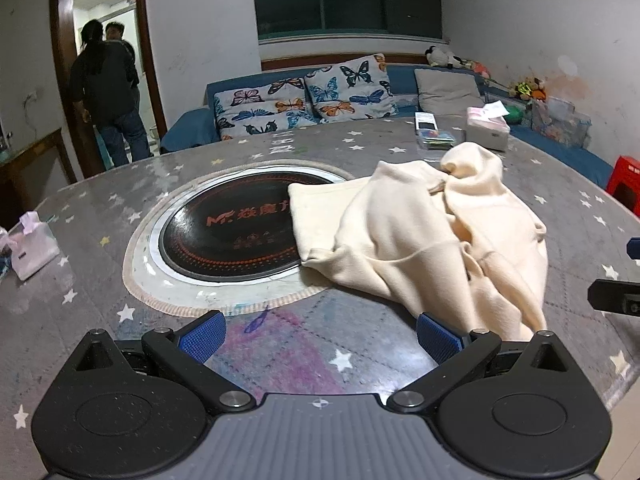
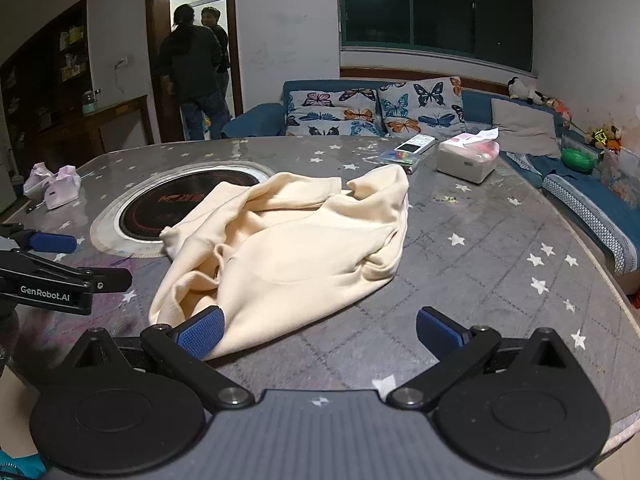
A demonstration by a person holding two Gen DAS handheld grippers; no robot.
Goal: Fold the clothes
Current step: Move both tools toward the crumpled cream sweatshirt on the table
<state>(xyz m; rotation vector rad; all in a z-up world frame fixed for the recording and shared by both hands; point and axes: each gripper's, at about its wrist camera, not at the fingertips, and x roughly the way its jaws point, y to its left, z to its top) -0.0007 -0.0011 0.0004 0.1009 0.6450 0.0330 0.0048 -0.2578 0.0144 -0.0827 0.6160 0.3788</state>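
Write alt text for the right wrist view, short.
A crumpled cream garment lies unfolded on a grey star-print table, partly over a round black cooktop. The right gripper is open at the garment's near edge, holding nothing; the left gripper shows at the left edge. Behind: a tissue box, a blue sofa, two people in a doorway.

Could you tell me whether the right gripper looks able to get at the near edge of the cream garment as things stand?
Probably yes. The right gripper is open, and the cream garment lies crumpled just ahead, its near hem by one fingertip. Nothing lies between them on the table.
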